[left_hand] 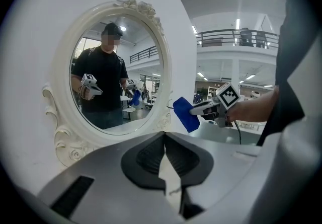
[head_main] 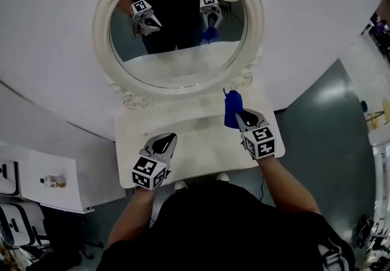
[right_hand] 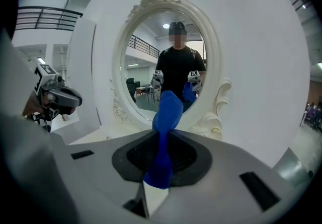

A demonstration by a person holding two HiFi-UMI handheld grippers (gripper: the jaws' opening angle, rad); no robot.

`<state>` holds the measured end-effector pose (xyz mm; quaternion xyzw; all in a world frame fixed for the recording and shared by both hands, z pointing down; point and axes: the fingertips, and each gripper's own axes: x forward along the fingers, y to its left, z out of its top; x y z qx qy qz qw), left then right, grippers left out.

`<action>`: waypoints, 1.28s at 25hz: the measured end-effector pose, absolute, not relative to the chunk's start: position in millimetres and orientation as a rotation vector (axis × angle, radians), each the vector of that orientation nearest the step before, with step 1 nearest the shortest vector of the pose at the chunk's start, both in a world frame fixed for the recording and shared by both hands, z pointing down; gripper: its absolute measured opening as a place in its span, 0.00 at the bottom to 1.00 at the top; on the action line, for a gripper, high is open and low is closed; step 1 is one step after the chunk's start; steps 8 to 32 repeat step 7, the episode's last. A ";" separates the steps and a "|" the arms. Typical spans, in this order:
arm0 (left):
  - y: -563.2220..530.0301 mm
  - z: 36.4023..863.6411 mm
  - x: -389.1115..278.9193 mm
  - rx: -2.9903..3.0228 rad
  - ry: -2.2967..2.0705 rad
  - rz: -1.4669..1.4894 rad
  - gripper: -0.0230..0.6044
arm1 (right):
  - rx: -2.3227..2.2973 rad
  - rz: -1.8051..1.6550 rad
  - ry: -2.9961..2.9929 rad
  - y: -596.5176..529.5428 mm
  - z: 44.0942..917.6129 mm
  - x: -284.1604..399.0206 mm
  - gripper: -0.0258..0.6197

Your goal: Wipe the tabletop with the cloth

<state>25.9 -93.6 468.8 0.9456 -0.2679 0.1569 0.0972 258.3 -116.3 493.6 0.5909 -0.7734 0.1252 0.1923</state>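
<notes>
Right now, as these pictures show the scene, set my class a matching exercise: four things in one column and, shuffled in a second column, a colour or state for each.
Things
1. cloth
2. left gripper
3. right gripper
4. mirror

Descriptions
A. ornate white oval frame
B. jaws together, nothing between them
C. blue, pinched and held up
D. jaws closed on the cloth

Pairs: 1-C, 2-B, 3-D, 4-A
</notes>
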 end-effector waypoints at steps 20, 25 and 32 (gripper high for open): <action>-84.7 473.0 11.3 2.795 -0.792 0.471 0.05 | 1.647 0.194 -2.227 -94.2 464.4 222.4 0.11; -84.7 473.0 11.3 2.795 -0.792 0.471 0.05 | 1.647 0.194 -2.227 -94.2 464.4 222.4 0.11; -84.7 473.0 11.3 2.795 -0.792 0.471 0.05 | 1.647 0.194 -2.227 -94.2 464.4 222.4 0.11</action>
